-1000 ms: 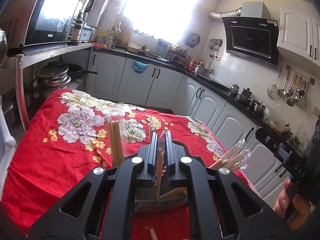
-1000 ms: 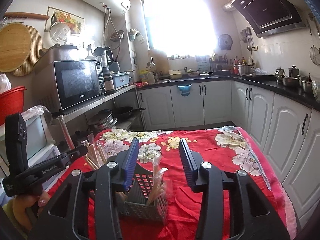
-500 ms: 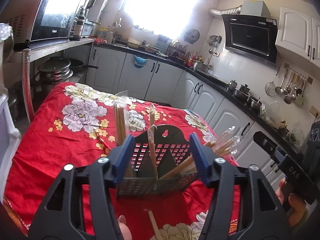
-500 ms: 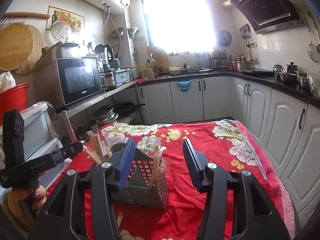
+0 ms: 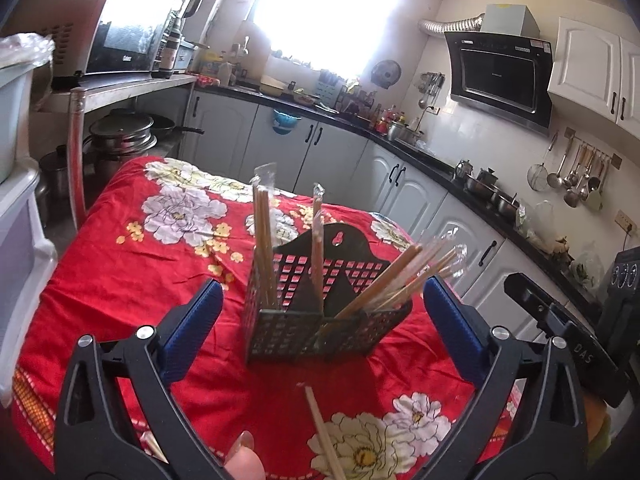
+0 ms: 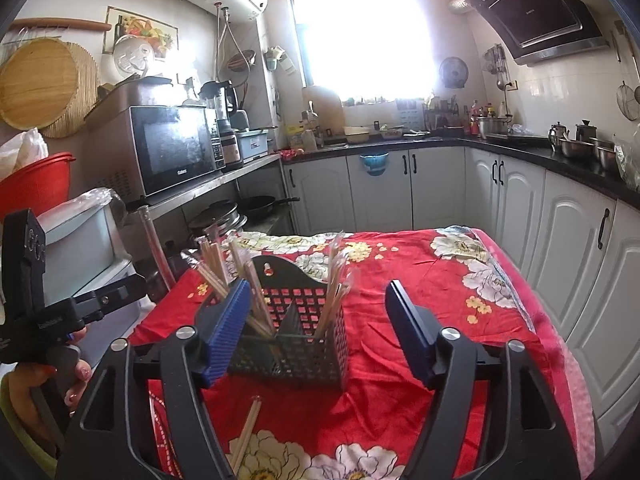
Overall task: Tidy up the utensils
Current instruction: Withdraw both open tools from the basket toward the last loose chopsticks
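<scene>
The dark perforated plastic chopstick holder (image 5: 320, 320) stands upright on the counter, which is draped in a red cloth printed with pale peonies (image 5: 132, 280). Its grid walls and divided compartments keep the chopsticks sorted: one cellophane-wrapped bundle (image 5: 264, 236) stands nearly vertical in the left compartment, a thinner wrapped pair (image 5: 317, 252) rises by the centre divider, and a looser sheaf of wooden chopsticks (image 5: 400, 280) leans out to the right, resting on the rim. The arched back plate with its keyhole slot suggests the holder is made for hanging on a wall.

The left hand-held gripper (image 5: 320, 332) has its blue ribbed pads spread wide and still opening, the holder in front of them but untouched — it looks like a release. The right hand-held gripper (image 6: 316, 332) is also opening, nothing between its pads; the holder (image 6: 292, 340) shows behind its left finger.

One loose pair of bare wooden chopsticks (image 5: 324, 436) lies flat on the cloth just in front of the holder, probably the next thing to go in. Being slim and smooth, it may roll when pinched.
</scene>
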A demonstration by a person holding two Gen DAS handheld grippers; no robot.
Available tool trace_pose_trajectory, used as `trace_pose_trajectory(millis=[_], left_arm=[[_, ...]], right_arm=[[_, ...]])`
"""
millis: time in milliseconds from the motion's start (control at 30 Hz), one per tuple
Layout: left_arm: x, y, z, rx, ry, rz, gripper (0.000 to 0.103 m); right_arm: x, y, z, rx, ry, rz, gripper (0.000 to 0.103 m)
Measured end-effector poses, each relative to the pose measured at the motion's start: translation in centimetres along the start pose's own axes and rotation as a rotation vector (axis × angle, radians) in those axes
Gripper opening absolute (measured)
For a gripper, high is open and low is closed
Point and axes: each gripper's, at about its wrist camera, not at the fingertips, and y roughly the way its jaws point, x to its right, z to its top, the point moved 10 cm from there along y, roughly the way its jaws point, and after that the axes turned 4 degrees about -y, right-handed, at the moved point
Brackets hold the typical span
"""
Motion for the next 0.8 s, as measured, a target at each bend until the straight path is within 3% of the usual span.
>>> trace_pose_trajectory(millis=[800], left_arm=[[-5.8, -1.7, -6.6, -0.088, -0.052, 0.09, 0.092]], right_arm=[[-2.7, 0.1, -7.3, -0.15, -0.018, 0.04, 0.072]])
